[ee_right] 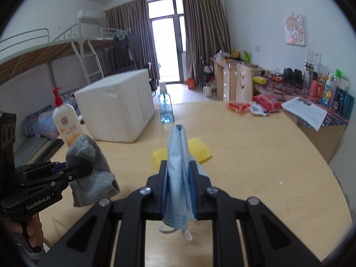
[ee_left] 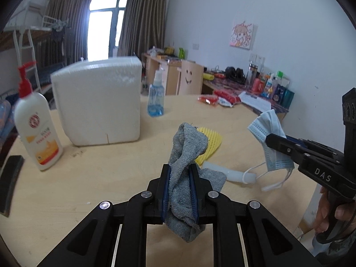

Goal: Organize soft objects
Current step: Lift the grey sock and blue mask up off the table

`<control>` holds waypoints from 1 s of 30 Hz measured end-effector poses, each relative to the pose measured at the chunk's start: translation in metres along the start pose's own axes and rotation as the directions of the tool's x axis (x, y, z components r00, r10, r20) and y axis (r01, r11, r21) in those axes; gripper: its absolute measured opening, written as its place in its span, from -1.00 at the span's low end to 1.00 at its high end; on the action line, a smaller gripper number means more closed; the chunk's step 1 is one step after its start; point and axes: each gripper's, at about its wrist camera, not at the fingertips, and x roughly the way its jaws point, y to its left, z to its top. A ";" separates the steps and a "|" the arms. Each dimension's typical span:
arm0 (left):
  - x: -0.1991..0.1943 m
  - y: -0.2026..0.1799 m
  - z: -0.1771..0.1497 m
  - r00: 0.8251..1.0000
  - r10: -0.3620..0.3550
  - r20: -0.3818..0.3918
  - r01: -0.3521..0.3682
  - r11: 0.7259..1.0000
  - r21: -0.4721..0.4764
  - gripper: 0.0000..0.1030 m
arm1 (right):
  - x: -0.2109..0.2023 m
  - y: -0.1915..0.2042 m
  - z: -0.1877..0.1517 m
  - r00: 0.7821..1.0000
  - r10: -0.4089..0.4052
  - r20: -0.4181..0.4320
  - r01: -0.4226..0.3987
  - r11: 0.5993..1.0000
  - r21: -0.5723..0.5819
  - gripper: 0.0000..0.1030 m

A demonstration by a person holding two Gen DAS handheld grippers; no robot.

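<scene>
two grippers, the left gripper (ee_left: 180,169) clamped on a grey sock (ee_left: 185,146) and the right gripper (ee_right: 179,166) clamped on a blue mask (ee_right: 176,155), hold them off the table (ee_left: 111,166), so the carrying step is in hand and next comes, i judge, a drop at the white foam box (ee_left: 98,100) at 10 o'clock.

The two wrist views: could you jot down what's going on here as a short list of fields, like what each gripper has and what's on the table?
Left gripper: shut on a crumpled grey terry cloth, lifted off the table
Right gripper: shut on a pale blue pleated face mask, ear loops dangling
Surface: round light wooden table
Lying on the table: yellow ridged sponge
Standing at the back: white foam box, white lotion bottle with red pump, clear bottle of blue liquid
</scene>
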 end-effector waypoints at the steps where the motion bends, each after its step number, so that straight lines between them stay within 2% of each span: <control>1: -0.005 -0.001 0.000 1.000 0.004 0.013 -0.004 1.000 0.006 -0.66 | -0.005 0.001 0.001 1.000 0.002 0.010 -0.002 1.000 -0.001 -0.60; 13: -0.055 -0.012 0.004 0.992 0.033 0.122 -0.039 0.998 0.045 -0.66 | -0.053 0.010 0.006 0.991 0.007 0.132 -0.004 1.000 -0.018 -0.60; 30: -0.121 -0.027 0.002 0.960 0.067 0.271 -0.096 0.991 0.092 -0.66 | -0.099 0.022 0.004 0.965 0.028 0.262 -0.011 0.998 -0.069 -0.60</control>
